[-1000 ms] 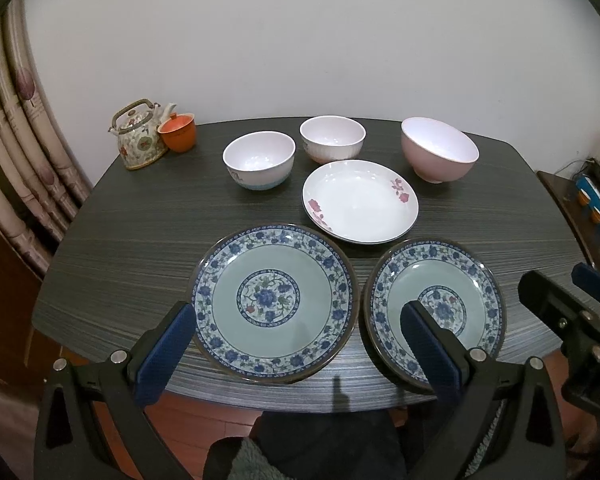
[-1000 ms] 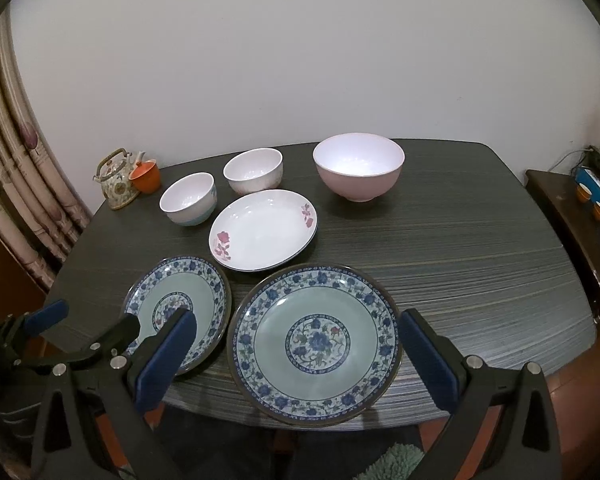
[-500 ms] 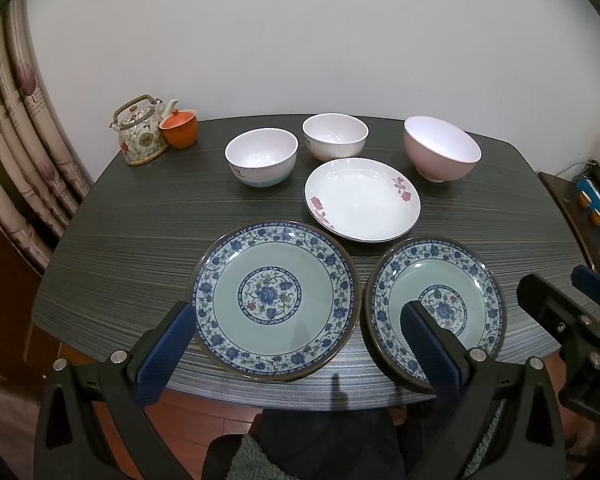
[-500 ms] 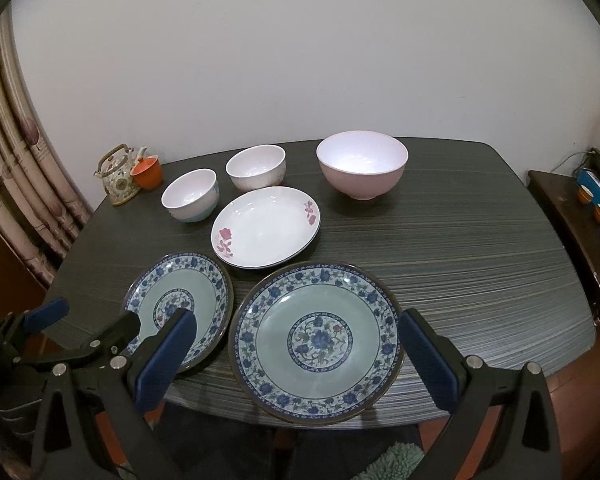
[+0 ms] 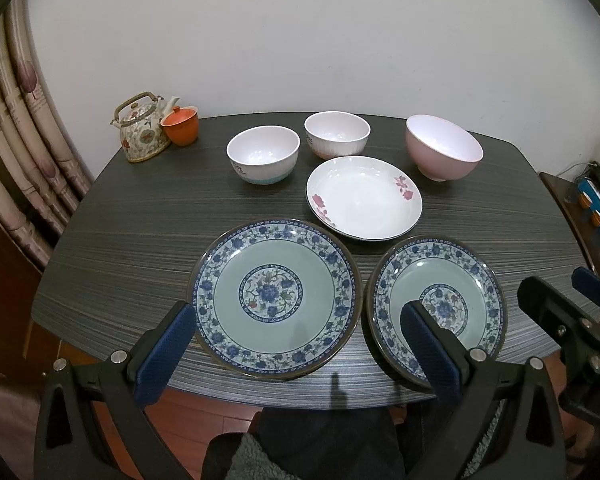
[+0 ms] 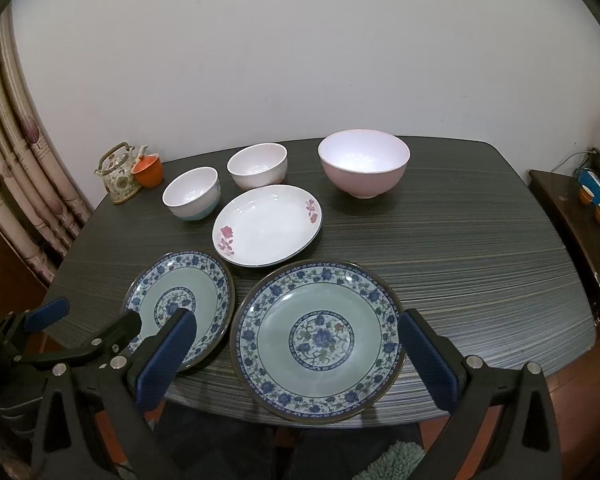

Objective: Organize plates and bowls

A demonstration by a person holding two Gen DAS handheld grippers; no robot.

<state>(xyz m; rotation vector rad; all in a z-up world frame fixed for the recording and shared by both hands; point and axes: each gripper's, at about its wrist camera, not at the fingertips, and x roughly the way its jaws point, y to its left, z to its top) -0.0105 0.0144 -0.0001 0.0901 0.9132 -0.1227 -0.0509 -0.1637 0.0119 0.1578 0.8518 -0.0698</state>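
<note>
Your left tool (image 5: 296,344) and right tool (image 6: 296,344): both released, empty, above two blue-patterned plates (image 5: 274,294) at the counter's (image 5: 140,232) near edge.

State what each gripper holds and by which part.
Nothing is held. The left gripper and right gripper are both open, above the table's near edge.

home dining room | dark table (image 5: 140,240) | curtains (image 5: 24,140) | teapot (image 5: 142,128)
</note>
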